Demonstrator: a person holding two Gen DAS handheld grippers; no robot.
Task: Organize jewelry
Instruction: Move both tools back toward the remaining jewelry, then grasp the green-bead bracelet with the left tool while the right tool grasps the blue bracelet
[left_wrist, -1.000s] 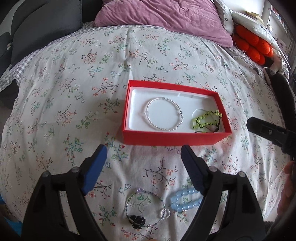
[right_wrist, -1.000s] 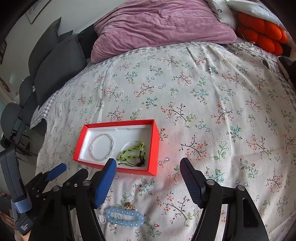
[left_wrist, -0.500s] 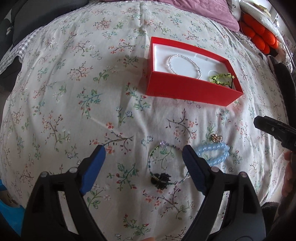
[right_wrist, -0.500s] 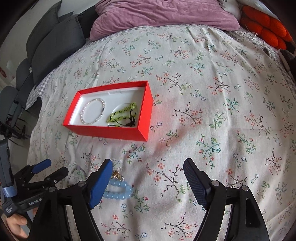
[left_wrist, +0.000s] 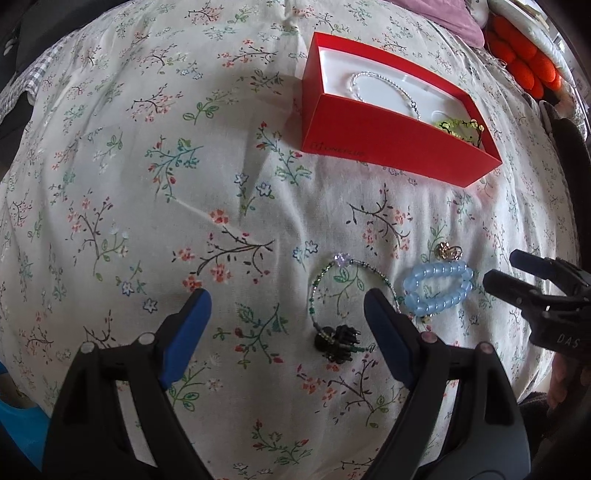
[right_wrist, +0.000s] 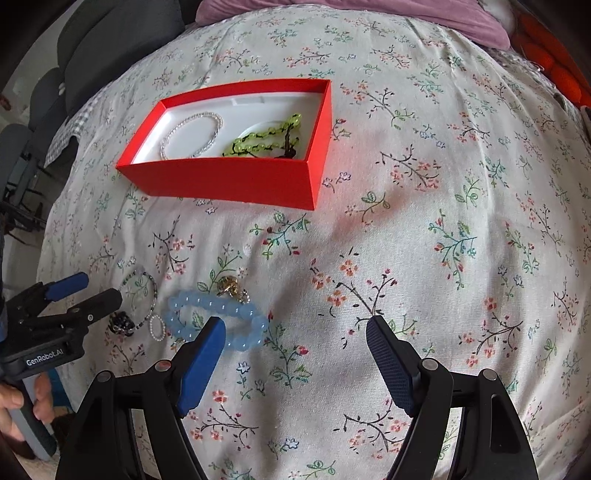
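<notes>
A red box with a white lining sits on the floral bedspread and holds a silver bead bracelet and a green bead bracelet. On the cloth lie a thin green bead bracelet with a black tassel, a light blue bead bracelet and a small gold piece. My left gripper is open and empty, low over the thin bracelet. My right gripper is open and empty, right of the blue bracelet.
The floral bedspread covers a soft, rounded bed. A purple pillow and an orange knitted cushion lie at the far side. Dark grey cushions stand at the far left.
Both grippers have come down and forward towards the loose jewelry, so the bracelets and the box look larger and closer. Both stay open. Nothing on the bed has moved.
</notes>
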